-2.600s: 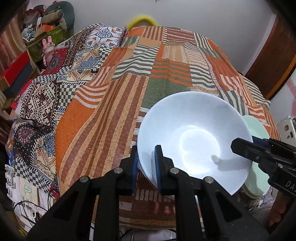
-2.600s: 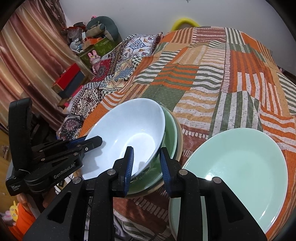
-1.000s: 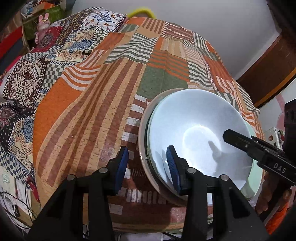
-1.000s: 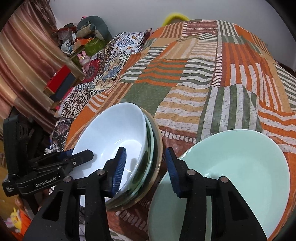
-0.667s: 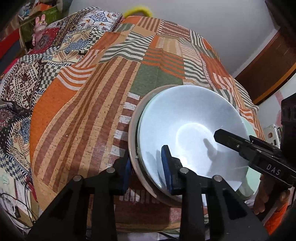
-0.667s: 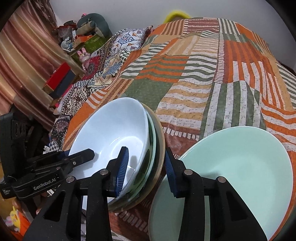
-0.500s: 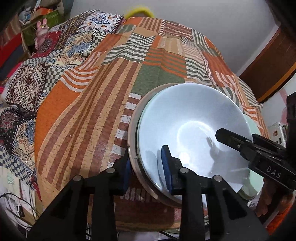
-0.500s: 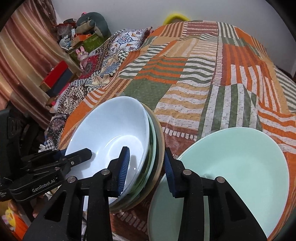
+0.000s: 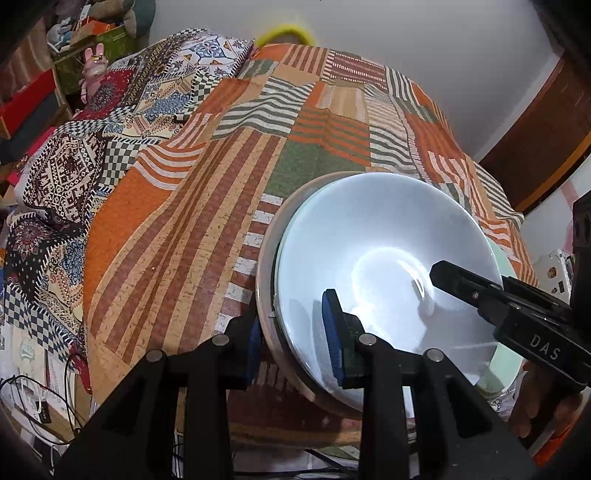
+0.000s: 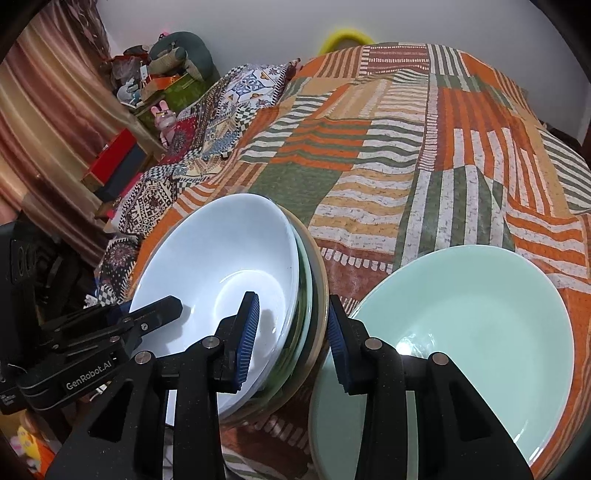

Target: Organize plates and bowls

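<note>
On the striped patchwork bedspread (image 10: pixel 388 155), both grippers straddle one stack of bowls. Left gripper (image 9: pixel 291 334) and right gripper (image 10: pixel 291 332) stand partly open around the pale blue ceramic bowl (image 10: pixel 221 266) and the rims beneath it; whether the pads press, I cannot tell. A mint green plate (image 10: pixel 480 332) lies just beside.

Left wrist: close above bed (image 9: pixel 229 206) near edge, facing headward | Right wrist: same edge, close, facing headward | Shared: stacked bowls (image 9: pixel 384 266) (image 10: pixel 229 273), patchwork bedspread, yellow ring (image 9: pixel 284 31) (image 10: pixel 345 38), opposite gripper in each

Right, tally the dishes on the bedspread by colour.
White bowl: 1
Green bowl, nested under it: 1
Beige bowl, bottom of that stack: 1
Mint-green plate: 1
Total: 4
</note>
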